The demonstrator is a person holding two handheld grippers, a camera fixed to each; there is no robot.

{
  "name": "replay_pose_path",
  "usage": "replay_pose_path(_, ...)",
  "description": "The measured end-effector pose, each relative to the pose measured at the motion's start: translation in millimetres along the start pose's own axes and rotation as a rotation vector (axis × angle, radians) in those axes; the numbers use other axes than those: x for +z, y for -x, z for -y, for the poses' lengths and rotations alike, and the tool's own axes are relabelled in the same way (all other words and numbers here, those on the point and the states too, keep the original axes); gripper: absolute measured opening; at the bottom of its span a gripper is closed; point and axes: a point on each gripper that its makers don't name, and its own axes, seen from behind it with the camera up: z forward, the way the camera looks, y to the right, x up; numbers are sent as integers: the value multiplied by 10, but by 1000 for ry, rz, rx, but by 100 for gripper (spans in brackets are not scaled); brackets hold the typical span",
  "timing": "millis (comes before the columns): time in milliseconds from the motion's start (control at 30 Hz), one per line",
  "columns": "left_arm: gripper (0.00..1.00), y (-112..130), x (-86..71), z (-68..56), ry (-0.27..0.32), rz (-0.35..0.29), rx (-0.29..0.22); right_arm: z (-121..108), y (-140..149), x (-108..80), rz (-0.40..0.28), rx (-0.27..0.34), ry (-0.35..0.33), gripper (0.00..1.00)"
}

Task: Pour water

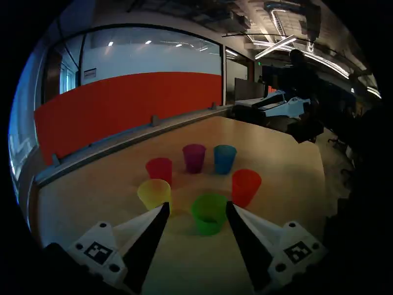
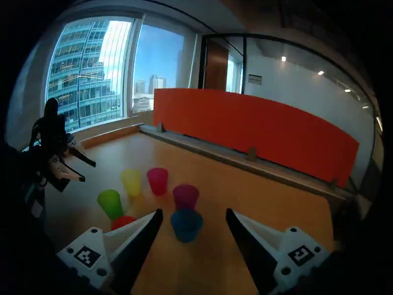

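Plastic cups (image 1: 194,157) grouped on worktop (image 1: 275,147) centre. Near green cup (image 1: 209,219) framed by left claw (image 1: 197,204), spread wide, empty. Likewise wide: right claw (image 2: 193,211), blue cup (image 2: 186,226) nearest. Judged light, thin-walled, easily tipped; mid-wall grip advised.

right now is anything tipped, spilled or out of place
Nothing stands out: the yellow cup, pink cup, purple cup, blue cup, orange-red cup and green cup stand upright on the wooden table, no spill visible.

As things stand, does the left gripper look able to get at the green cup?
Probably yes: the left gripper is open, and the green cup stands upright just beyond its fingertips with nothing in front, though the yellow cup sits close by.
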Motion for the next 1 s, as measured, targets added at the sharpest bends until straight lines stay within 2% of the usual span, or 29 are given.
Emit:
replay_pose_path(400,85,322,163,-148,47,85,9,-51,97,114,25,-5,-1,99)
replay_pose_path(1000,85,665,442,-265,102,191,28,-83,218,308,53,5,-16,99)
